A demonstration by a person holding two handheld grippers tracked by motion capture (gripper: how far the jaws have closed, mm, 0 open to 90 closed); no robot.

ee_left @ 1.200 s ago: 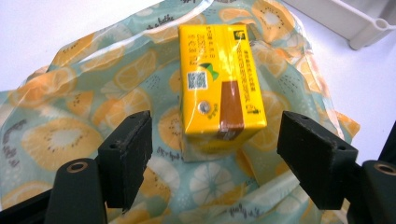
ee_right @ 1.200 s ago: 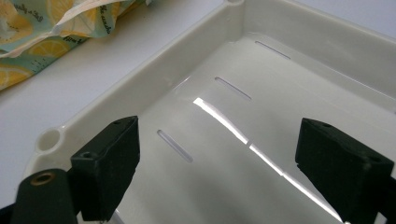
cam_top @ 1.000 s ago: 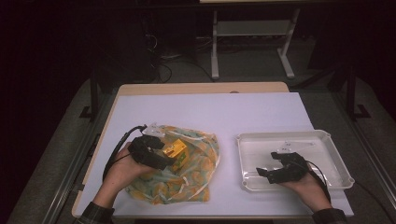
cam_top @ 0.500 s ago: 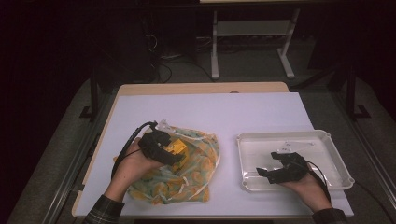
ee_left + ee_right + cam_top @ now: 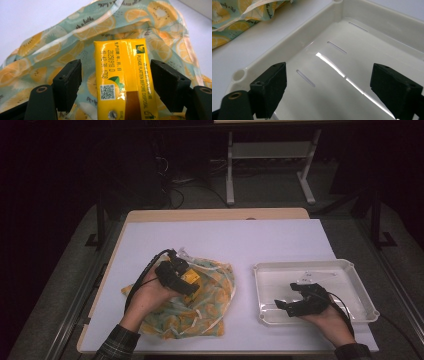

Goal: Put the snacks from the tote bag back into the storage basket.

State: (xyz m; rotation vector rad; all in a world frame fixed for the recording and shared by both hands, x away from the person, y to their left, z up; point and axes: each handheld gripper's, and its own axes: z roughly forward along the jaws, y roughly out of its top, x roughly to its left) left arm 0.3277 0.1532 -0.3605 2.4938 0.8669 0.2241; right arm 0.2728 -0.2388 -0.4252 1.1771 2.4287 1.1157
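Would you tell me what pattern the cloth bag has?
The cloth bag has orange and lemon slices on pale teal, clearest in the left gripper view.

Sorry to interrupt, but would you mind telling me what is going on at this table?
A person works at the table with a tool in each hand. The left tool is over the fruit-print cloth bag, its jaws wide on either side of a yellow drink carton that lies on the bag; gaps show on both sides, so it is not gripped yet. The right tool hovers open over the white tray, holding nothing.
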